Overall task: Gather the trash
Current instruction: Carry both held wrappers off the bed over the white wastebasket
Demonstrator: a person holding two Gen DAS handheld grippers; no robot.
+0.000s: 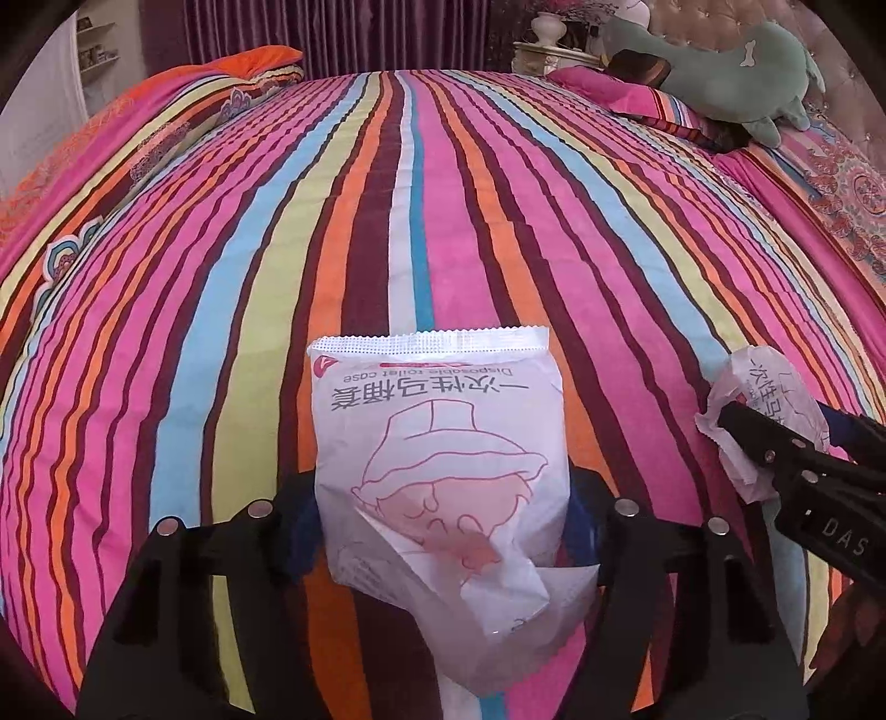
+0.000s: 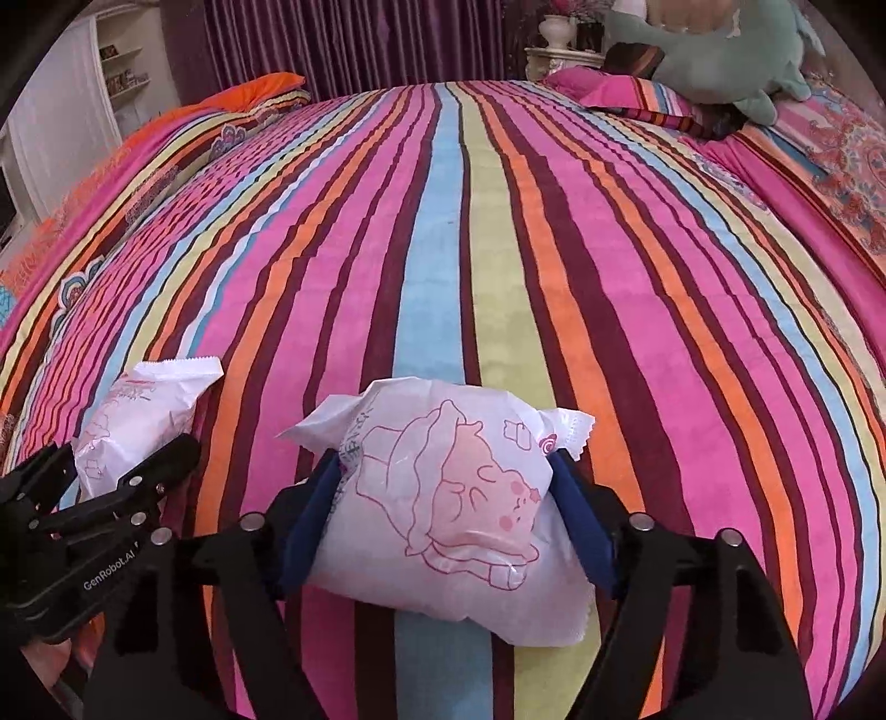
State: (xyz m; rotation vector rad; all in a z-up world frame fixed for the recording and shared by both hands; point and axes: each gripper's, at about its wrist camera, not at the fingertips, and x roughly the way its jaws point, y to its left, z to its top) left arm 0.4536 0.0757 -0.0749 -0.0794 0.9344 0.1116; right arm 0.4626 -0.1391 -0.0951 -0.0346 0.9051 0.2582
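Observation:
My left gripper is shut on a white toilet-cover packet with a pink cartoon print, held upright above the striped bedspread. My right gripper is shut on a second white packet of the same kind, gripped sideways between the blue pads. In the left wrist view the right gripper and its packet show at the right edge. In the right wrist view the left gripper and its packet show at the left.
The striped bedspread covers the whole bed. A green plush toy lies on pink pillows at the far right. An orange pillow lies at the far left. Purple curtains and a white shelf stand behind.

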